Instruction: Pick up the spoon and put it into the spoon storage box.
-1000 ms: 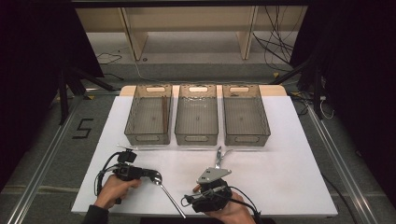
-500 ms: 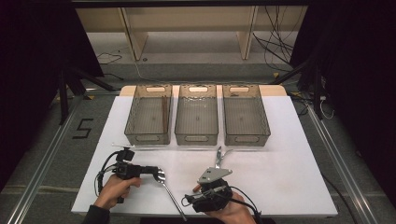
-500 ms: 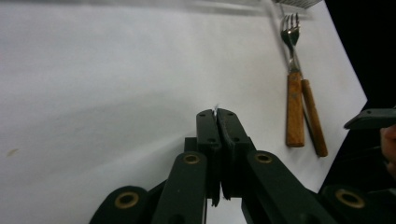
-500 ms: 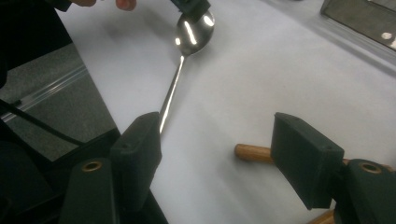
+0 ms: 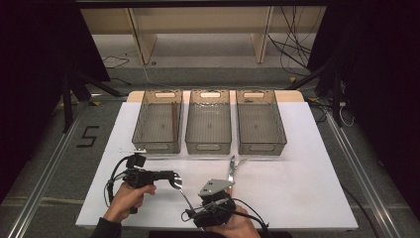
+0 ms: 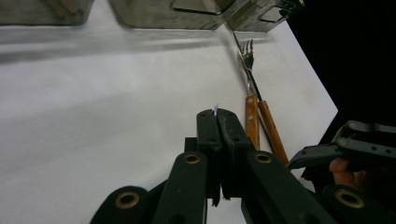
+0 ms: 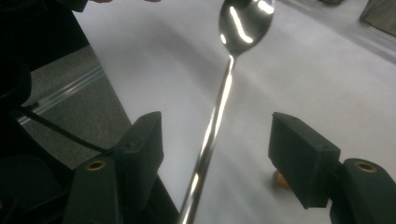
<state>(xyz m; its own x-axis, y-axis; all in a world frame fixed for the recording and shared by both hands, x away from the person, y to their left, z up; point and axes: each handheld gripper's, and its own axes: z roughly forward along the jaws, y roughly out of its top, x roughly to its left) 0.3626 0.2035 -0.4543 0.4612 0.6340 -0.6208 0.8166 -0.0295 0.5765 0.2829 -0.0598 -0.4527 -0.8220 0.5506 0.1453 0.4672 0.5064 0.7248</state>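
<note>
A white table [image 5: 307, 168] seen from above, with three clear plastic bins [image 5: 208, 121] in a row at its far side. At the near left, a person's left hand holds the left gripper [image 5: 171, 176], which points to the right. Its jaws are pressed fully together on the bowl end of a long metal spoon [image 5: 181, 191]; in the left gripper view [image 6: 217, 122] only a sliver of bright metal shows at the tip between the closed pads. From there the spoon's handle slants toward the near edge and to the right, passing under the right gripper. In the right gripper view the shiny bowl sits at the top and the thin handle runs down between that gripper's two jaws. The right gripper [image 7: 215, 149], held in the right hand at the near middle of the table, has its jaws standing wide apart, and neither pad touches the handle. Just beyond it, a fork and a second utensil with wooden handles [image 6: 258, 123] lie side by side on the table, tines toward the bins.
</note>
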